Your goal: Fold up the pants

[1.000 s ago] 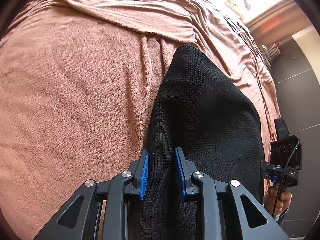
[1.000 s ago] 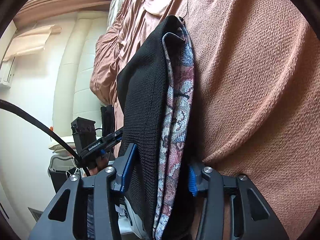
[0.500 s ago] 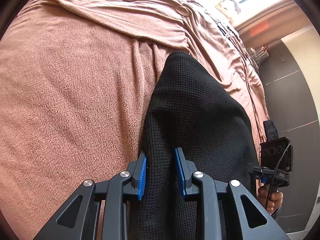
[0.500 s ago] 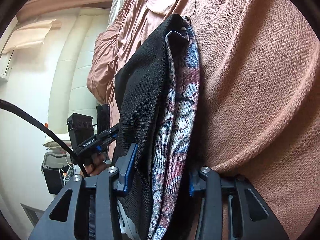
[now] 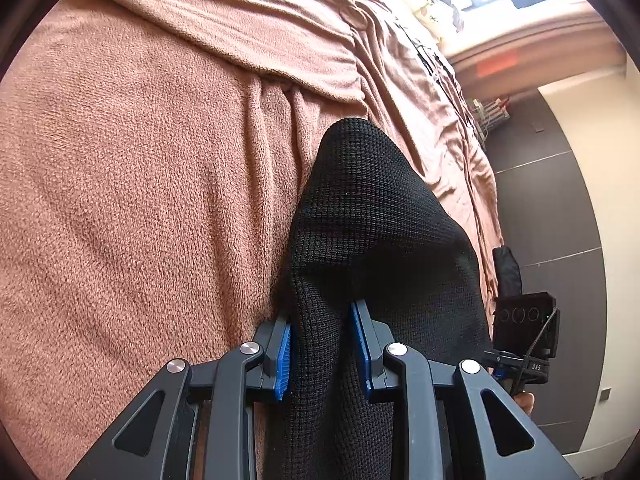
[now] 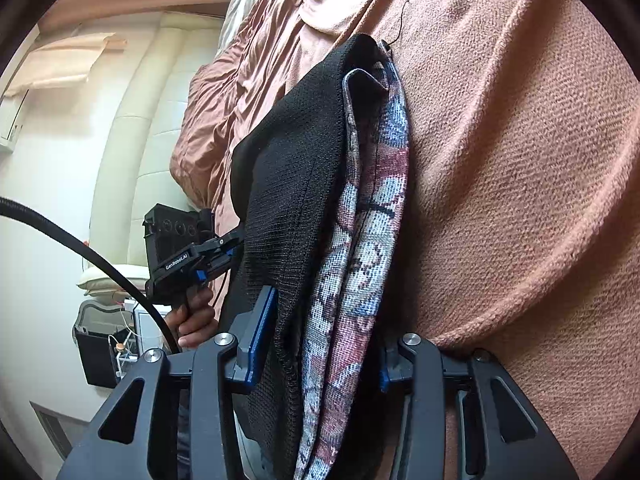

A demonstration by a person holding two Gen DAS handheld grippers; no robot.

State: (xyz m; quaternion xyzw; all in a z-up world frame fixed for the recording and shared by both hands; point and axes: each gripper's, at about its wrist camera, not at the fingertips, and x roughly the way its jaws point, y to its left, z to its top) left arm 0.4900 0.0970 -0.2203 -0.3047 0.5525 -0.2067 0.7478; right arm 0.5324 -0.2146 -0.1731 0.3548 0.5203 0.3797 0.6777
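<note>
The black knit pants (image 5: 372, 224) hang over the pink blanket on the bed (image 5: 140, 208). My left gripper (image 5: 322, 350) is shut on one bunched edge of them. In the right wrist view the pants (image 6: 292, 168) show a floral patterned lining (image 6: 360, 256), and my right gripper (image 6: 320, 344) is shut on that thick edge, jaws held wide by the cloth. Each gripper shows in the other's view: the right one (image 5: 524, 340) at right, the left one (image 6: 188, 256) at left, held by a hand.
The blanket lies in folds toward the far side (image 5: 248, 28). A dark wall panel (image 5: 560, 208) stands beyond the bed edge. A padded cream headboard (image 6: 132, 152) and a black bin (image 6: 100, 352) are at left in the right wrist view.
Both grippers have carried the held pants edge forward over the bed. The pants droop more between them. Both grips stay unchanged.
</note>
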